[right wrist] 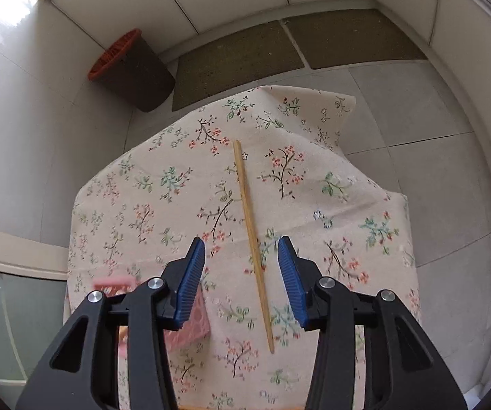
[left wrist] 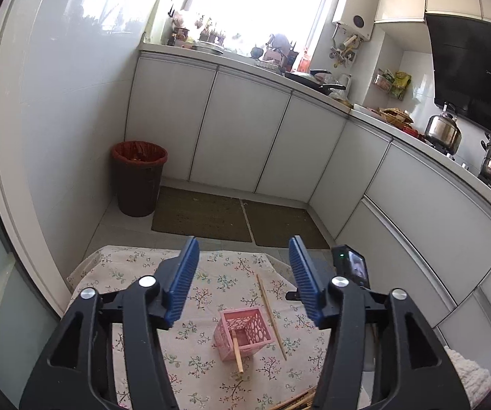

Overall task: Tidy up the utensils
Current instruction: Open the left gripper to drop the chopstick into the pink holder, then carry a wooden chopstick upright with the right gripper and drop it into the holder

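Through my left claw [left wrist: 243,256], jaws apart and empty, I count one pink holder [left wrist: 243,333] on the floral cloth [left wrist: 126,266] with one chopstick [left wrist: 236,350] leaning out of it, another loose chopstick [left wrist: 271,316] just beside, and a bundle at the bottom edge. Through my right claw [right wrist: 242,259], jaws apart, that single loose chopstick [right wrist: 252,242] lies between my pads, untouched; I'd centre, lower squarely, then close mid-shaft.

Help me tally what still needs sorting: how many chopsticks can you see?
2 clearly: one chopstick stands in the pink basket, one loose chopstick lies on the floral cloth beside it. More sticks poke in at the left view's bottom edge, uncountable.
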Tool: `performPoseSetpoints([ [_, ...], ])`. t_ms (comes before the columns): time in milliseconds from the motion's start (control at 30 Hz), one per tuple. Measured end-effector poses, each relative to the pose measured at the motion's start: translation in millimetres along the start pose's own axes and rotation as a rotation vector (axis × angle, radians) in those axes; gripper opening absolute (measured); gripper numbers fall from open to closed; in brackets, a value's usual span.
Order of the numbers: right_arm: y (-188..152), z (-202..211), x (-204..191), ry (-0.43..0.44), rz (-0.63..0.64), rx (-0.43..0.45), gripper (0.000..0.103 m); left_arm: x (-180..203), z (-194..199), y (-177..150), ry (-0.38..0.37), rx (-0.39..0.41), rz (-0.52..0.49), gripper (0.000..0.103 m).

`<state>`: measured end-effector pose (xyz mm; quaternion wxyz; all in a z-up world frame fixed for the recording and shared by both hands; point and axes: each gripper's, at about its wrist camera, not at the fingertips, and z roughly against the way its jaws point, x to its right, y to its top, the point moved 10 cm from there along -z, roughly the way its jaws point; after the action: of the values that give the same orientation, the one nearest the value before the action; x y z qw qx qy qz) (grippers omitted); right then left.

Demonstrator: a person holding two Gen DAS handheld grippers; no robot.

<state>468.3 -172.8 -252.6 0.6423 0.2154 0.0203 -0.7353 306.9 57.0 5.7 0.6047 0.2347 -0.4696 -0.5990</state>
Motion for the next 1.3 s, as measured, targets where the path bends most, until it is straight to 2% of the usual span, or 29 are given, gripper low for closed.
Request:
performPoseSetpoints([
  [100, 13, -33, -12, -0.022, 0.040, 0.000, 0.046, -8, -1, 2, 0.013, 0.010, 0.000, 0.059],
  [200, 25, -69, -17, -0.068, 0.087, -0.035, 0.052, -14, -4, 3, 0.025, 0.019, 0.002, 0.065],
  [300, 30, -93, -15, -0.108, 0.117, -0.059, 0.050, -18, -12, 0, 0.044, 0.010, -0.007, 0.068],
  [333, 30, -99, -14, -0.128, 0.127, -0.064, 0.026, -19, -14, -1, 0.050, 0.004, -0.008, 0.068],
  [400, 32, -102, -12, -0.166, 0.152, -0.042, 0.008, -22, -17, -2, 0.055, -0.003, 0.004, 0.068],
  [500, 28, -90, -7, -0.140, 0.123, -0.023, 0.007, -21, -15, -1, 0.053, -0.008, 0.001, 0.068],
  [600, 24, -47, -13, -0.093, 0.132, 0.082, 0.007, -17, -8, 0, 0.045, -0.009, -0.001, 0.068],
  [767, 8, 56, -31, -0.025, 0.162, 0.283, 0.007, -9, 16, 8, 0.017, 0.020, 0.027, 0.068],
  [833, 2, 99, -37, -0.021, 0.161, 0.385, 0.008, -8, 29, 12, 0.004, 0.036, 0.052, 0.068],
  [1000, -4, 199, -70, 0.036, 0.147, 0.734, 0.008, -3, 57, 9, -0.005, 0.080, 0.086, 0.070],
  [1133, -8, 232, -106, 0.093, 0.108, 0.957, 0.008, -14, 61, -4, -0.009, 0.066, 0.131, 0.071],
  [1233, -12, 219, -130, 0.094, 0.112, 1.021, 0.008, -29, 57, -7, 0.007, 0.045, 0.154, 0.071],
  [1300, -14, 196, -141, 0.076, 0.135, 1.027, 0.008, -36, 60, -6, 0.011, 0.054, 0.162, 0.071],
])
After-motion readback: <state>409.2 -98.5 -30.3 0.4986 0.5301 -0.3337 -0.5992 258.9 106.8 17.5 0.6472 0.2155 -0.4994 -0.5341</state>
